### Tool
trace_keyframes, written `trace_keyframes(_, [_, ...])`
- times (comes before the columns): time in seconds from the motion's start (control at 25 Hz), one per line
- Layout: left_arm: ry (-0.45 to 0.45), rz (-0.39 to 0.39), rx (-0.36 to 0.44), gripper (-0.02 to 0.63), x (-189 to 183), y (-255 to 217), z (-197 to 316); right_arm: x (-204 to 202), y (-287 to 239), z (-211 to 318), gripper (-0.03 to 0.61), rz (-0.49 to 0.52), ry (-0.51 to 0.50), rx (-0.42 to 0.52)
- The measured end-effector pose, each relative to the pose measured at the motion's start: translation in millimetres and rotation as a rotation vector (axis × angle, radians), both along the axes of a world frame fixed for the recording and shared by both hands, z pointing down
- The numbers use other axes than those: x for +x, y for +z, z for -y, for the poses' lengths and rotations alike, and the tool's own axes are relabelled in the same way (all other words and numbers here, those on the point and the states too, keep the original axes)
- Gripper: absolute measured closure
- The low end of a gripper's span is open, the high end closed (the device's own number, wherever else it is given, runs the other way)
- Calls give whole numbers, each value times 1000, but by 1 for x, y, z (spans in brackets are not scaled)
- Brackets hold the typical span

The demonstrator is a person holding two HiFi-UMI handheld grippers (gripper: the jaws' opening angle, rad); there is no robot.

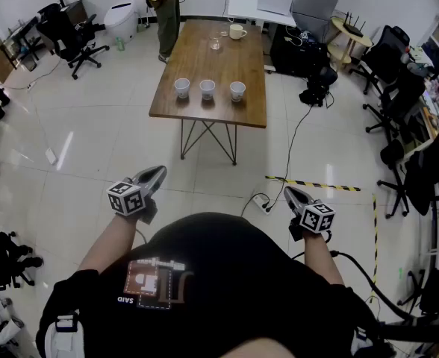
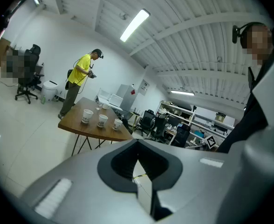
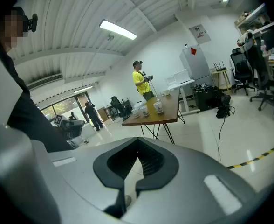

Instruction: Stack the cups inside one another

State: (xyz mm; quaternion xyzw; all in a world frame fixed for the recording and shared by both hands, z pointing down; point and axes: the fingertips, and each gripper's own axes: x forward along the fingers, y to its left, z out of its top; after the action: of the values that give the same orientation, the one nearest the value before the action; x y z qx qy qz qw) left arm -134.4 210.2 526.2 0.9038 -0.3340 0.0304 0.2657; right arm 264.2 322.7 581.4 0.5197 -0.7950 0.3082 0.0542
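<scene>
Three white paper cups (image 1: 182, 88), (image 1: 207, 89), (image 1: 237, 91) stand apart in a row near the front edge of a wooden table (image 1: 204, 58), far ahead of me across the floor. The left gripper view shows the same cups (image 2: 102, 120) small and distant, as does the right gripper view (image 3: 145, 110). My left gripper (image 1: 157, 173) and right gripper (image 1: 289, 193) are held close to my body, well short of the table. Both are shut with nothing between the jaws (image 2: 137, 143) (image 3: 138, 141).
A mug (image 1: 237, 30) and a glass (image 1: 216, 43) sit at the table's far end, where a person in a yellow shirt (image 1: 162, 2) stands. A power strip (image 1: 263, 203), a cable and striped floor tape (image 1: 313, 183) lie ahead on the right. Office chairs (image 1: 74, 36) line both sides.
</scene>
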Motion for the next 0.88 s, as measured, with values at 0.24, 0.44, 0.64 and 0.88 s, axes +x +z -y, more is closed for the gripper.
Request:
trace_keyframes(0.24, [-14, 6, -11, 612, 57, -3, -30, 45, -5, -15, 565, -41, -75, 7])
trace_keyframes(0.44, [-57, 18, -26, 612, 76, 0, -55, 62, -2, -18, 565, -40, -142, 5])
trace_keyframes(0.64, [-89, 21, -42, 612, 73, 6, -64, 57, 3, -6, 565, -39, -193, -6])
trace_keyframes(0.88, [-98, -2, -55, 612, 33, 26, -31, 16, 6, 33, 565, -59, -211, -16])
